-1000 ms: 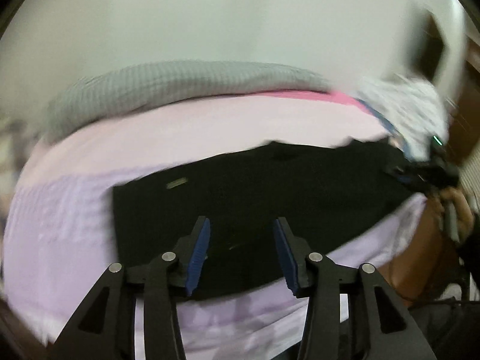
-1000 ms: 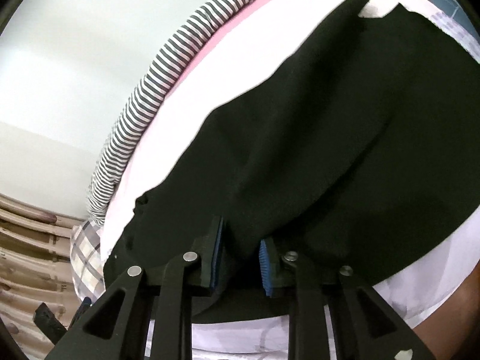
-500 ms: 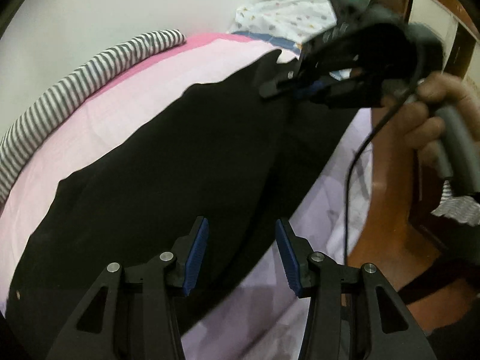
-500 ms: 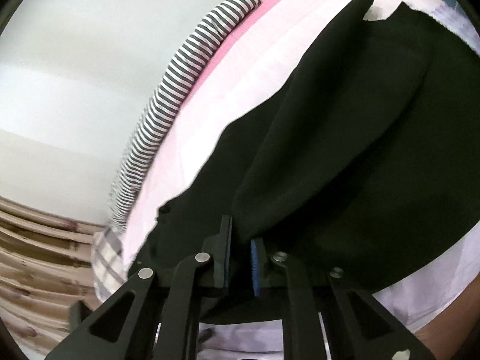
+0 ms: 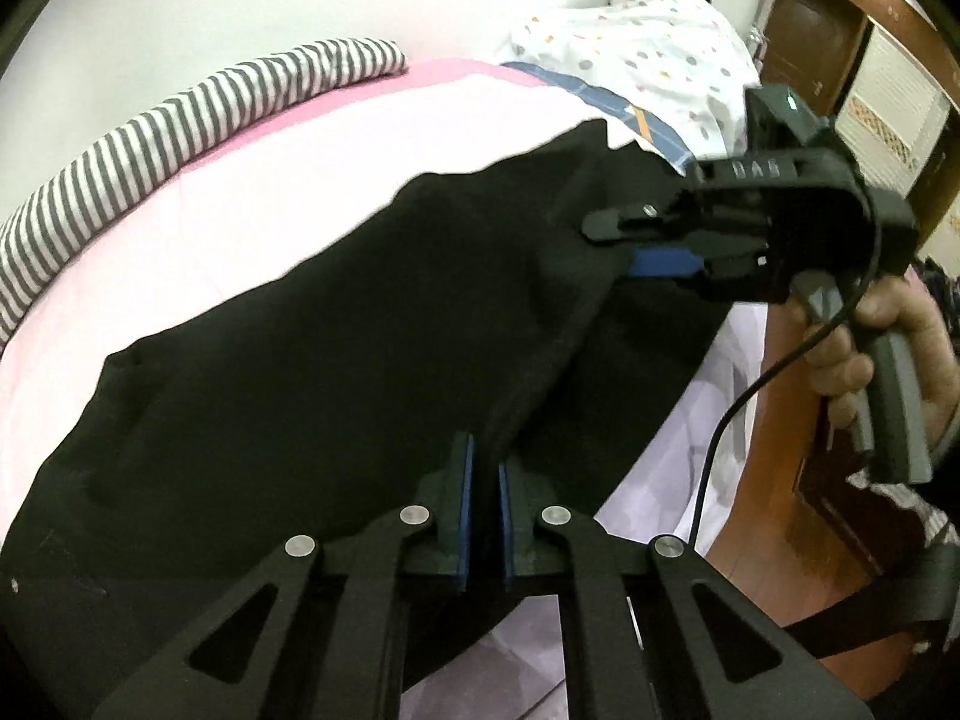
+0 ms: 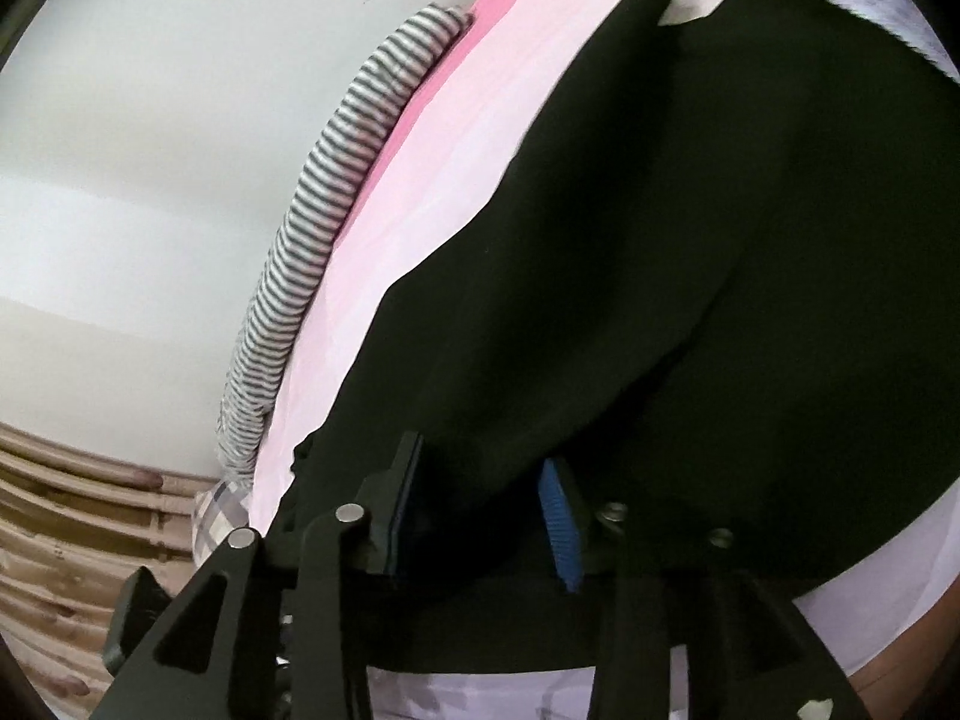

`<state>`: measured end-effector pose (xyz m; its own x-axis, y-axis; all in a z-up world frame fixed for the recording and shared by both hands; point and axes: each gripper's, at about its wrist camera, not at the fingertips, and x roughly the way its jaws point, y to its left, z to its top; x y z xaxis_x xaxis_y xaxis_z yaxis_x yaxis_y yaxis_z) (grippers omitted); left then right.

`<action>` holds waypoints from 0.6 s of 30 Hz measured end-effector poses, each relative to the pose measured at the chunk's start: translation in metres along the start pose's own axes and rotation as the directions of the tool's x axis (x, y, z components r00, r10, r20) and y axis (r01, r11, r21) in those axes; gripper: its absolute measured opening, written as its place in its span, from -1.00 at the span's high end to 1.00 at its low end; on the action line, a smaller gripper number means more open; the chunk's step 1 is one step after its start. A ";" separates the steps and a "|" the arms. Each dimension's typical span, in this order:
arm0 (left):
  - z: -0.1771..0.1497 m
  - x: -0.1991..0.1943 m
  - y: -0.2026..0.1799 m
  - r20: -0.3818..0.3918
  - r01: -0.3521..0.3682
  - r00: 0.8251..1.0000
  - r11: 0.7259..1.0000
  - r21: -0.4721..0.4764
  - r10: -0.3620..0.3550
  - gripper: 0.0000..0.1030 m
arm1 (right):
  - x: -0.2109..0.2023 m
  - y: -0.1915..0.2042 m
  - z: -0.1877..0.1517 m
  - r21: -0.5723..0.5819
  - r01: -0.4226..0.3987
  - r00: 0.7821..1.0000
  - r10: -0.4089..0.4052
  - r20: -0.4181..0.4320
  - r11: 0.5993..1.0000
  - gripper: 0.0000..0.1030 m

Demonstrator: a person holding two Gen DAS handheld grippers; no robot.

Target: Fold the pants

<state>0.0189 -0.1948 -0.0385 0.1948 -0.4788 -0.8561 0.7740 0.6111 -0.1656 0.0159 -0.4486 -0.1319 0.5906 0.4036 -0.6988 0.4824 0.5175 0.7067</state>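
Black pants (image 5: pixel 300 360) lie spread over a pink sheet (image 5: pixel 288 156) on a bed. My left gripper (image 5: pixel 485 450) is shut on a raised fold of the pants near their front edge. That fold runs as a ridge up to my right gripper (image 5: pixel 612 246), held by a hand (image 5: pixel 900 336) at the right. In the right wrist view the pants (image 6: pixel 720 240) fill the right half. There the right gripper (image 6: pixel 480 468) has its jaws opening, with a hump of black cloth still lying between the parted pads.
A striped grey and white cloth (image 5: pixel 180 114) lies rolled along the bed's far side by the white wall. A dotted white cloth (image 5: pixel 648 42) sits at the far right end. Brown wood (image 5: pixel 792 420) borders the bed on the right. Wooden slats (image 6: pixel 60 540) show lower left.
My left gripper swung across the pants toward the right gripper, sank, and shut on a fold. The right gripper's jaws first closed on the cloth, then parted.
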 end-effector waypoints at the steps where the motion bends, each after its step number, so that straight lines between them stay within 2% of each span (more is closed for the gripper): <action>1: 0.001 -0.001 0.002 0.003 0.002 1.000 1.000 -0.008 -0.002 0.86 | -0.003 -0.004 0.002 0.008 0.019 1.000 -0.019 0.015 1.000 0.29; 5: 0.005 -0.009 0.010 0.017 0.017 1.000 0.999 -0.050 -0.016 0.86 | -0.018 -0.029 0.008 0.076 0.035 0.998 -0.039 0.055 0.996 0.34; 7: 0.007 -0.013 0.013 0.026 0.027 0.999 0.997 -0.066 -0.025 0.86 | -0.024 -0.042 0.013 0.111 0.003 0.997 -0.011 0.073 0.994 0.34; 10: 0.011 -0.016 0.018 0.036 0.030 0.999 0.996 -0.082 -0.027 0.86 | -0.026 -0.048 0.021 0.125 -0.014 0.995 0.002 0.098 0.992 0.34; 16: 0.013 -0.017 0.019 0.030 0.023 0.999 0.995 -0.096 -0.021 0.86 | -0.024 -0.053 0.051 0.138 0.001 0.985 -0.025 0.173 0.990 0.34; 18: 0.012 -0.016 0.018 0.026 0.019 1.000 0.996 -0.092 -0.017 0.86 | -0.025 -0.059 0.063 0.159 -0.008 0.981 -0.024 0.193 0.987 0.40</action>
<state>0.0365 -0.1837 -0.0215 0.1970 -0.5053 -0.8402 0.7188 0.6572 -0.2267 0.0131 -0.5371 -0.1490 0.6927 0.2382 -0.6808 0.5749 0.3876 0.7206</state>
